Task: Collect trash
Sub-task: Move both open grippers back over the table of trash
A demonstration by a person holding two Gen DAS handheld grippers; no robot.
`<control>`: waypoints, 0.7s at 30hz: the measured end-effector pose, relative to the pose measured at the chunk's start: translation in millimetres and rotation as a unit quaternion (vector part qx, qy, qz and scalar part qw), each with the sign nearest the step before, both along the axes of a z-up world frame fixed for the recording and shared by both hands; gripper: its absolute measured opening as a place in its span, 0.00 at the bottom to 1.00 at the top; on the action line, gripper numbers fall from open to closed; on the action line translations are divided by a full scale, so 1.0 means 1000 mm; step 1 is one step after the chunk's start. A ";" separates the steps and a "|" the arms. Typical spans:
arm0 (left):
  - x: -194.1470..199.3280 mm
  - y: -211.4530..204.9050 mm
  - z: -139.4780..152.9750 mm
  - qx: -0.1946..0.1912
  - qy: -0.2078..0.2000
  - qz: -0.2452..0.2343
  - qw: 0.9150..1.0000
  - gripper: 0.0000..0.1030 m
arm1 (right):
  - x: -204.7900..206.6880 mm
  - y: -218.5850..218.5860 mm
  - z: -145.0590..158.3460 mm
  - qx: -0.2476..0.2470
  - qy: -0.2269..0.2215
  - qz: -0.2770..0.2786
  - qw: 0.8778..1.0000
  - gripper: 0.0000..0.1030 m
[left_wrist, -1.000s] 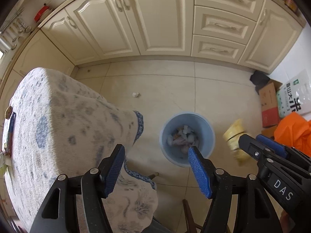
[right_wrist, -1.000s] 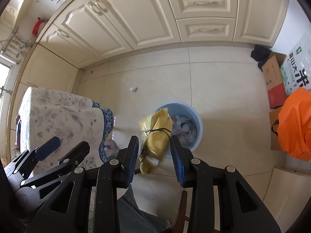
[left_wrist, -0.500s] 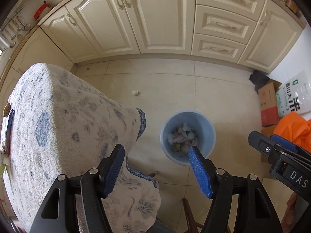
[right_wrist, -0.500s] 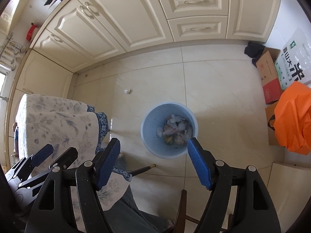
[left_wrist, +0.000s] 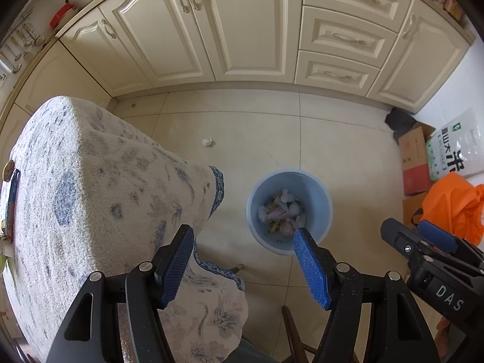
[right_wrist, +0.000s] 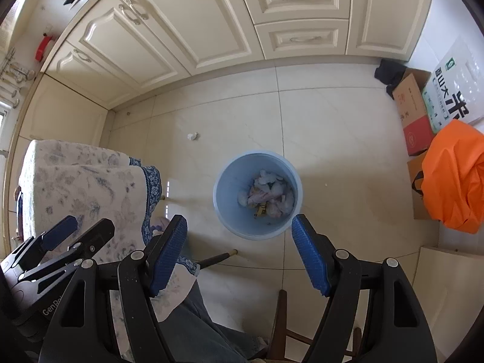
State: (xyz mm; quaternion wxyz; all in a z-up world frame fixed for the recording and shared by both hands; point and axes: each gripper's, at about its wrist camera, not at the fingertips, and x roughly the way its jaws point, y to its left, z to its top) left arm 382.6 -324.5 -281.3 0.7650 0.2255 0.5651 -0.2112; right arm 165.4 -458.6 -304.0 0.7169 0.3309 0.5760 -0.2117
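1. Kitchen floor (right_wrist: 332, 139) of pale tile, backed by cream cabinets (left_wrist: 242, 30); both views look steeply down.
2. Far left: worktop (left_wrist: 75, 187) under a blue-and-white floral cloth, with the cloth corner hanging toward the floor.
3. Left tool (left_wrist: 242, 260): blue pads spread wide, nothing between them; hangs over the cloth edge, pointing down and forward.
4. Crumpled white scrap (left_wrist: 207, 142), also at (right_wrist: 192, 136): lies alone on the tile, well apart from everything, between worktop corner and cabinet base. Judged to be the next piece of trash.
5. Key relation: scrap lies ahead and to the left of both tools, far below them on the floor. Left tool judged nearer, being on the worktop side; right tool would need to cross past the bin. No clear long axis on the scrap, a rough ball, so approach angle is judged free.
6. Blue bin (right_wrist: 224, 187): round, open-topped, upright on the floor, right of the worktop corner, holding crumpled paper and wrappers. Scrap lies beyond and left of it.
7. Right tool (right_wrist: 239, 254): pads spread wide, empty; poised above the near rim of the bin.
8. Far right: cardboard boxes (right_wrist: 414, 112), white printed sack (right_wrist: 453, 90), orange bag (right_wrist: 453, 181) against the wall.
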 end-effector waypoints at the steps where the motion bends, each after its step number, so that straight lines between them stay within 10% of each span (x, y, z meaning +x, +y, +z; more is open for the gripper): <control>1: 0.000 0.001 0.002 -0.003 -0.001 0.000 1.000 0.63 | 0.000 0.002 0.002 -0.001 -0.001 0.001 1.000 0.71; 21: -0.032 0.102 0.076 -0.067 -0.050 0.058 0.995 0.64 | 0.014 0.067 0.082 -0.063 -0.076 0.062 0.993 0.76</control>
